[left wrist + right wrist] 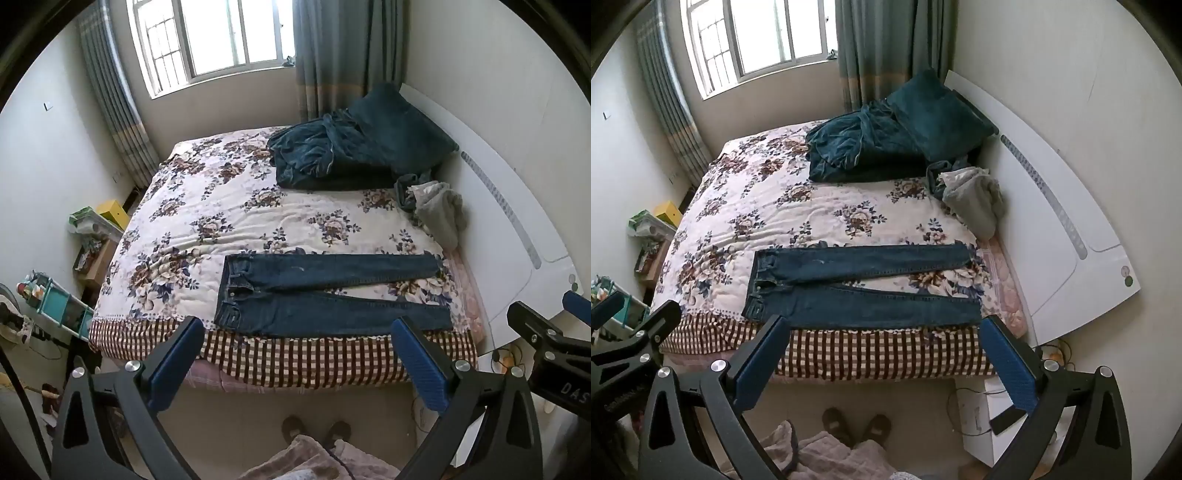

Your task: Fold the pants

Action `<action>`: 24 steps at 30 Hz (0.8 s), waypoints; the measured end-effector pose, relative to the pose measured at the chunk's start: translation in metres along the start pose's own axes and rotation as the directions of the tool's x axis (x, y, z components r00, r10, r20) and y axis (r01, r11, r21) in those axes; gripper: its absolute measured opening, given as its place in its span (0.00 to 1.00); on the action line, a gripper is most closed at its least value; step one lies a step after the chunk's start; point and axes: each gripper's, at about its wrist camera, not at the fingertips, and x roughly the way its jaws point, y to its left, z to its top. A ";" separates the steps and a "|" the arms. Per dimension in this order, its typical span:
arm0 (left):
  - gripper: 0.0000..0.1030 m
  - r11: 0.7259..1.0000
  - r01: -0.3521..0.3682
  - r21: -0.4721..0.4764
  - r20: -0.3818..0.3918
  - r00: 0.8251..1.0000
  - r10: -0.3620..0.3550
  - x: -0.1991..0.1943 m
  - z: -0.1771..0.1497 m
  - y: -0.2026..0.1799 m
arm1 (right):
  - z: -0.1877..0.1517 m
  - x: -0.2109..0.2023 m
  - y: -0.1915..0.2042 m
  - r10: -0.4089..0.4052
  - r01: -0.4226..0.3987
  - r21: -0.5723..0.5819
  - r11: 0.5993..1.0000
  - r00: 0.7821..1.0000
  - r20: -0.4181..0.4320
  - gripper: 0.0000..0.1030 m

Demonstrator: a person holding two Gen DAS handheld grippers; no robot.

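Nearest, the left gripper [297, 338] and the right gripper [886, 336] hang over the floor short of the bed, each with its blue-padded fingers spread wide and holding nothing. Just beyond, the jeans [325, 293] lie flat along the near edge of the floral bedspread [207, 206], waistband to the left, legs running right and slightly apart. Farther right sits a grey crumpled garment [975, 201]; farthest, a dark teal blanket [864, 149] against a teal pillow [934, 110].
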 end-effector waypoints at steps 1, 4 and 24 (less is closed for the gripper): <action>1.00 1.000 0.004 -0.003 -0.001 1.000 -0.004 0.000 0.000 0.000 | 0.000 0.001 0.000 0.002 -0.002 0.001 1.000 1.000 -0.001 1.00; 1.00 1.000 0.008 -0.004 0.004 1.000 -0.008 0.000 0.000 0.000 | -0.003 0.001 0.000 0.011 -0.011 0.009 1.000 1.000 0.017 1.00; 1.00 1.000 -0.007 0.000 0.033 0.999 0.007 -0.003 0.005 -0.002 | 0.005 -0.010 -0.001 0.007 -0.006 -0.023 1.000 1.000 0.022 1.00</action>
